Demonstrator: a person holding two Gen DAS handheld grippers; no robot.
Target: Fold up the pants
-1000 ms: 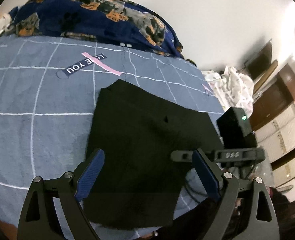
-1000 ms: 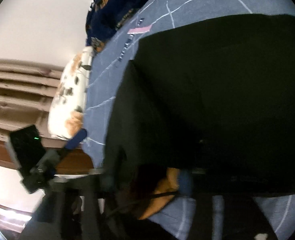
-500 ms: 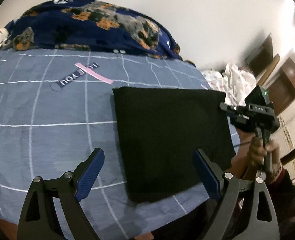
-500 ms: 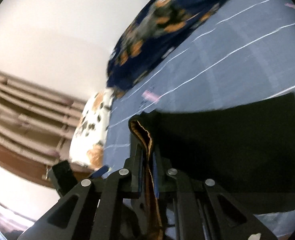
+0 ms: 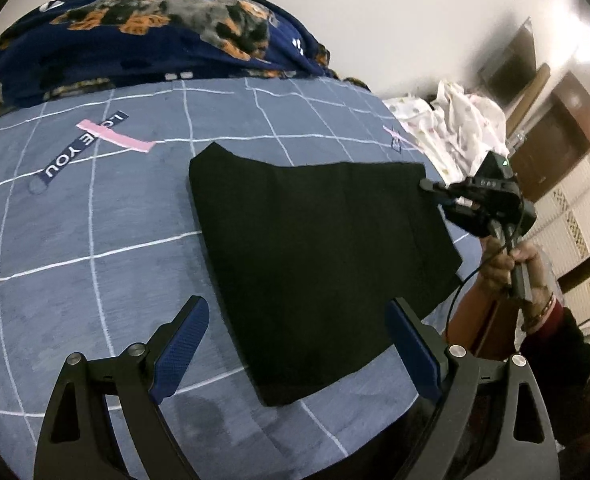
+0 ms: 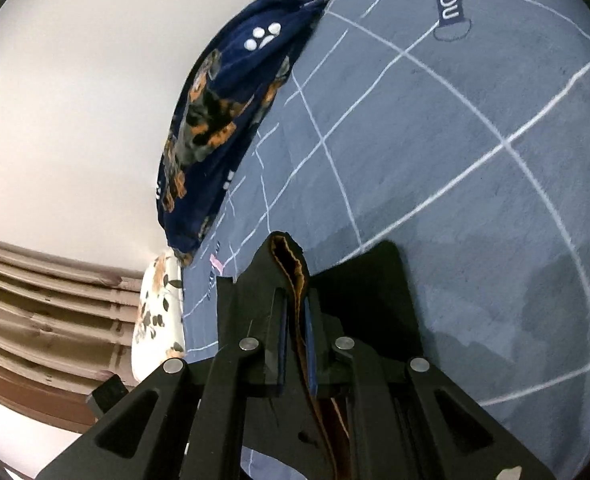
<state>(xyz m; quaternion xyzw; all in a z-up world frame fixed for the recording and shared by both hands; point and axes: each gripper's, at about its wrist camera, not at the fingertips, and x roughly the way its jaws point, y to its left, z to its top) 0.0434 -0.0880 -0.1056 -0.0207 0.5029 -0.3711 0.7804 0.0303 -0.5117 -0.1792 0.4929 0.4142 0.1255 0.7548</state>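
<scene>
The black pants (image 5: 319,256) lie folded into a flat rectangle on the blue checked bed sheet (image 5: 95,208). My left gripper (image 5: 295,344) hovers open above the near edge of the pants, nothing between its blue pads. My right gripper (image 5: 435,194), held by a hand, sits at the far right corner of the pants. In the right wrist view the right gripper (image 6: 295,340) is shut on a bunched edge of the pants (image 6: 295,268), whose orange-brown inner lining shows between the pads. The rest of the black cloth (image 6: 375,292) spreads out beyond the fingers.
A dark blue blanket with dog prints (image 5: 155,40) is heaped along the far side of the bed by the wall. White patterned cloth (image 5: 459,120) lies past the bed's right end, near wooden cupboards (image 5: 555,152). A floral pillow (image 6: 155,312) lies at the headboard.
The pants went from loosely draped near the bed edge to a flat rectangle farther right. The right gripper swung out to the right corner and closed on the cloth edge. The left gripper stayed open.
</scene>
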